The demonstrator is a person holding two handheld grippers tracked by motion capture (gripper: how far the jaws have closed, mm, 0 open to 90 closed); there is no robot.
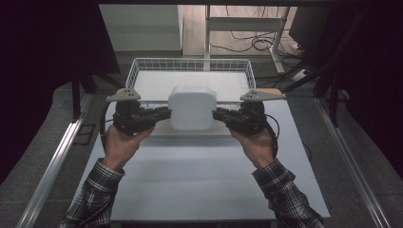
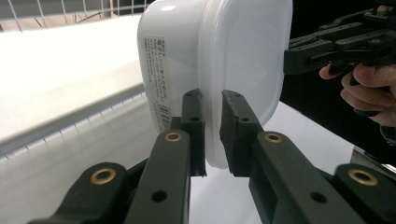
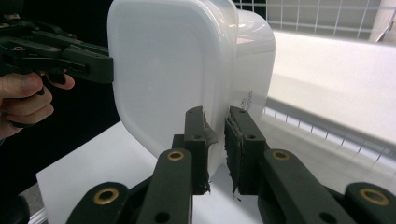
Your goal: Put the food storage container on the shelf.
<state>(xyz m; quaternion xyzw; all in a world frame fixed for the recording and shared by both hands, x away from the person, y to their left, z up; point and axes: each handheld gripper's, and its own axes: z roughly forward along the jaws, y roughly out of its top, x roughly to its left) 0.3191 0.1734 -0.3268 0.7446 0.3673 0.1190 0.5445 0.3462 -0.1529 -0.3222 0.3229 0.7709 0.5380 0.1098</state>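
A white plastic container with a lid hangs in the air over the far part of the table, held from both sides. My left gripper is shut on its left rim and my right gripper on its right rim. In the left gripper view the jaws pinch the lid edge of the container, a printed label on its side, and the right gripper grips the far edge. In the right gripper view the jaws clamp the rim of the container, with the left gripper opposite.
A white wire basket stands just behind the container at the table's far edge. The white tabletop stretches toward the person. Metal rails run along both sides; a desk frame and cables lie on the floor beyond.
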